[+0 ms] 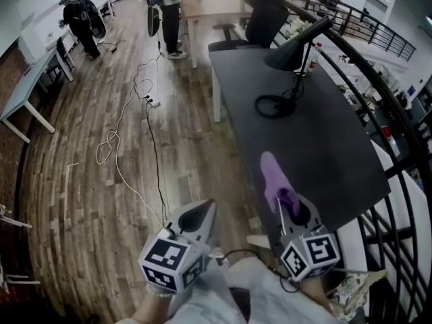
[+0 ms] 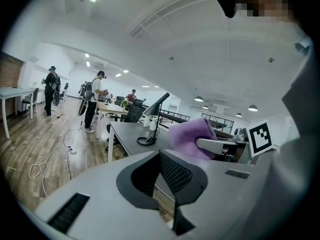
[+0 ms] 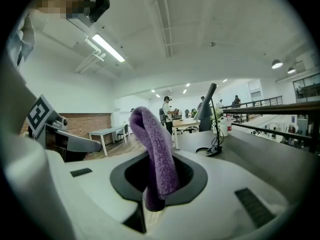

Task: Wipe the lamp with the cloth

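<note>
Our right gripper (image 1: 289,204) is clamping the fuzzy purple cloth (image 1: 273,175), with a folded loop of it standing up out of the jaws. Our left gripper (image 1: 201,213) is hanging just beside it, jaws pressed together on nothing. The black desk lamp with the cone shade (image 1: 294,50) is standing well ahead of the right gripper, toward the far end of the dark grey table (image 1: 337,147), and nothing is touching it. We are judging the cloth soft, light and floppy, so the loop should give under pressure. The lamp looks top-heavy on its thin stem, so steadying it low, near the base, seems wise. The right gripper view is showing the pinch and the cloth's pile up close, while only the head view is laying out the stretch of table between both grippers and the lamp.
</note>
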### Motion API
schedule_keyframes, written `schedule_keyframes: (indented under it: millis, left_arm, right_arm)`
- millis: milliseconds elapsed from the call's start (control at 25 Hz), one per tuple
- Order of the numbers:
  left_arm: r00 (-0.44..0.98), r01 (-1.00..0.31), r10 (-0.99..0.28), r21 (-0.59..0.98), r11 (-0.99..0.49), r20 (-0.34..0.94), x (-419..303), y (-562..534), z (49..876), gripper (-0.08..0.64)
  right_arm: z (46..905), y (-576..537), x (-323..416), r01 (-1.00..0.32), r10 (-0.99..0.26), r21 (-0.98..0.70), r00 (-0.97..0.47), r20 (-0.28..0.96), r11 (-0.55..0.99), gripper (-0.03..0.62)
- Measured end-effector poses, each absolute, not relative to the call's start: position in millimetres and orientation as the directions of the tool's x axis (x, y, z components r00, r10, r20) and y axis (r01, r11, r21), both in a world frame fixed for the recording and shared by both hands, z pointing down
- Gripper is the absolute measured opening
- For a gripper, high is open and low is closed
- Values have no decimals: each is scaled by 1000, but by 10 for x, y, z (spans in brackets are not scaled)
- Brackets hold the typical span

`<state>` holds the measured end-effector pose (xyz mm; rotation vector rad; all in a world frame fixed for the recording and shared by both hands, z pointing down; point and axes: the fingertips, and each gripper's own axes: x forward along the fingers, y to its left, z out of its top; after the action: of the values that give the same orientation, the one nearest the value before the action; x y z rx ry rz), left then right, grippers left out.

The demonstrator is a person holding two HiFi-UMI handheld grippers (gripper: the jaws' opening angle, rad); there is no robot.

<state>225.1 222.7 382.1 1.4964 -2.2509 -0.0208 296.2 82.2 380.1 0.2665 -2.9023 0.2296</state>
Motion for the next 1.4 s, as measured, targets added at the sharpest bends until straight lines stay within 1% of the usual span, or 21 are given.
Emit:
schedule_keyframes:
  millis: [320, 480, 840, 1160, 1400]
  left_arm:
    - [-386, -845, -865, 253, 471, 321, 2027, 2577, 3790, 12]
    - [-423, -819, -844, 259, 512, 330, 1963, 2723, 3820, 11]
    - [-491, -774, -805, 257, 578, 332, 1685, 2872, 3824, 11]
    - [-519, -758, -785, 243, 606, 338, 1172, 2726, 3837, 11]
    - [-511, -759, -788, 250, 602, 344, 650, 2419, 3841, 12]
  right_arm:
    - [3755, 991, 2718, -174, -146, -112, -965, 219, 978, 51]
    - [3732, 1018, 2623, -153, -126, -107, -967, 222, 982, 51]
    - [3791, 1072, 2203, -65, -39, -103, -971, 235, 993, 51]
    - [3899, 983, 1617, -9, 22, -130, -972, 234, 991, 51]
    - [3957, 688, 1110, -14, 22, -141, -968, 250, 990, 51]
